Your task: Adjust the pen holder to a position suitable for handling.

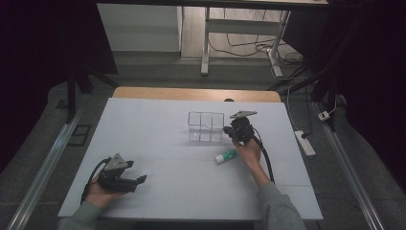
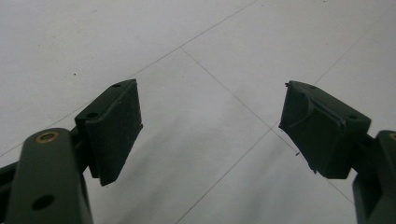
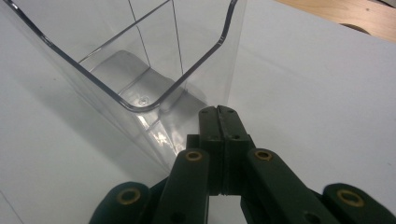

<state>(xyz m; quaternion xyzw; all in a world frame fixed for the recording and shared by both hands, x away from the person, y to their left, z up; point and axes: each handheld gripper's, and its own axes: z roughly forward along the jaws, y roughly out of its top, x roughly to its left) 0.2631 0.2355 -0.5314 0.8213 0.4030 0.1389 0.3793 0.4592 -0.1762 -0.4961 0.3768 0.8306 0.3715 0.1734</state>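
1. Right gripper (image 1: 234, 132): jaws clenched, empty, tips at clear organizer's (image 1: 206, 127) right wall.
2. Tube (image 1: 225, 155) lies on bench (image 1: 158, 187) just below the right hand, long axis slanting up-right.
3. Left gripper (image 1: 136, 180): jaws released, well apart from tube.

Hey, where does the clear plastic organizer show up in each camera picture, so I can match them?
High view: the clear organizer sits mid-table, just left of the right tool.
Right gripper view: it is at upper left, close ahead of the shut jaws.
Left gripper view: open jaws over bare table.
Shared landmark: the white table surface.
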